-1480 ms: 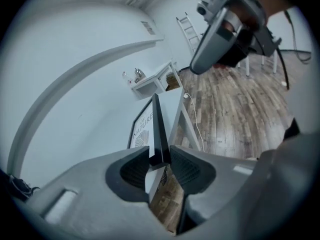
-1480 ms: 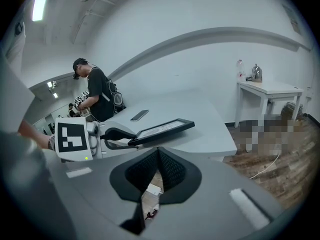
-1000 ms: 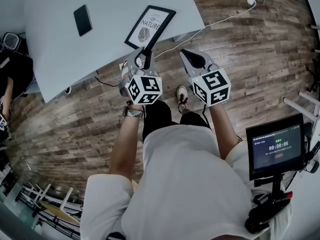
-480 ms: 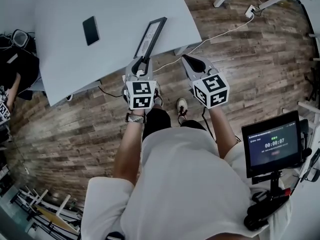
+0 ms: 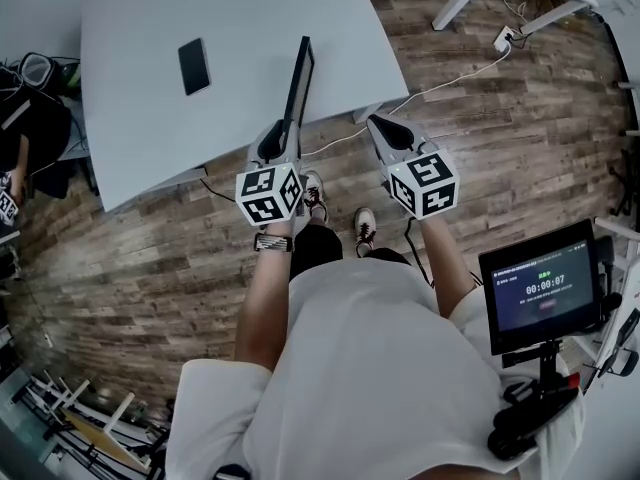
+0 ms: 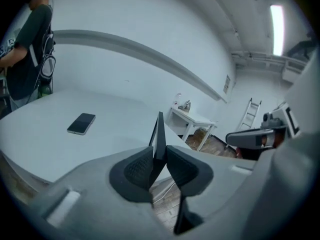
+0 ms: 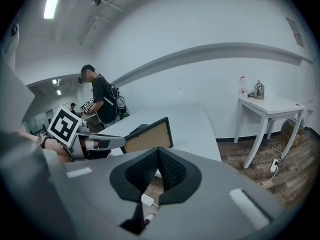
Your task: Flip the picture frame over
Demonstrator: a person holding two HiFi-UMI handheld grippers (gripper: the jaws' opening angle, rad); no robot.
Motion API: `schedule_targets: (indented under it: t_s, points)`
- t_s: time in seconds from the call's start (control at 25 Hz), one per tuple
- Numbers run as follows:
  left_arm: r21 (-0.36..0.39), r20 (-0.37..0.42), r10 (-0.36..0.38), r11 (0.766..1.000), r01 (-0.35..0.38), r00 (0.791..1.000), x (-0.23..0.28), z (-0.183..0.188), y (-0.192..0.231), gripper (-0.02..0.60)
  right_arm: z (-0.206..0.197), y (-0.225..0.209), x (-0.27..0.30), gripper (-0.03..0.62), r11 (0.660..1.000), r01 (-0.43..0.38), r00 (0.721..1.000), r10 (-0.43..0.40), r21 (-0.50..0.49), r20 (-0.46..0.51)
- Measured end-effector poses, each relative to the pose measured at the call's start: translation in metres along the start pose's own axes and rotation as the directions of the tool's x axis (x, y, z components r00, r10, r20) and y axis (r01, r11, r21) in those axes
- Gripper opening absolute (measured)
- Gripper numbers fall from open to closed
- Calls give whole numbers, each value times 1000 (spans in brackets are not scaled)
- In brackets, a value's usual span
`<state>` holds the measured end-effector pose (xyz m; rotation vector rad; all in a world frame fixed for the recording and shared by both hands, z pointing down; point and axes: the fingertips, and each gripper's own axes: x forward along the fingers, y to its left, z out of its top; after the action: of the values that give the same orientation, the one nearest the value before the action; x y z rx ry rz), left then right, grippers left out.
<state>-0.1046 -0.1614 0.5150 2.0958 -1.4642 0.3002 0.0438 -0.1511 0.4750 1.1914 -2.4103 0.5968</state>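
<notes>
While pinched edge-up in closing left gripper (image 6: 157,156), picture frame (image 5: 298,80), long axis forward; right gripper (image 7: 158,168) closed, empty.

Screen (image 5: 545,290) lower right in head view: timer reads 00:00:07, other lines too small. Picture frame (image 5: 298,78) edge-on, its print not readable. Marker cubes (image 5: 268,194) (image 5: 425,183): black-white squares, no letters. Bystander's shirt (image 6: 30,59) print illegible.

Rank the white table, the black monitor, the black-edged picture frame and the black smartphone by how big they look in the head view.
1. White table.
2. Black monitor, though it sits nearer the camera.
3. Black-edged picture frame and black smartphone: about alike; the frame is edge-on, longer but thinner.
</notes>
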Motion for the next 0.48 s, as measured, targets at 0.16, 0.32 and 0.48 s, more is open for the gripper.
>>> schedule_targets:
  t_s: [0.16,0.32,0.48]
  points:
    - [-114,37,-4,993,8,999,-5,0,7,87,-1,1,1,2,1000,-10,1000,10,-9,-8]
    - [-141,51,15,990,-8,999,-12,1,15,80,0,6,4,3,1000,-20,1000,19,-17,-13]
    - [-170,59,33,985,-22,998,-18,0,22,77,1,13,7,2,999,-39,999,39,-28,-22]
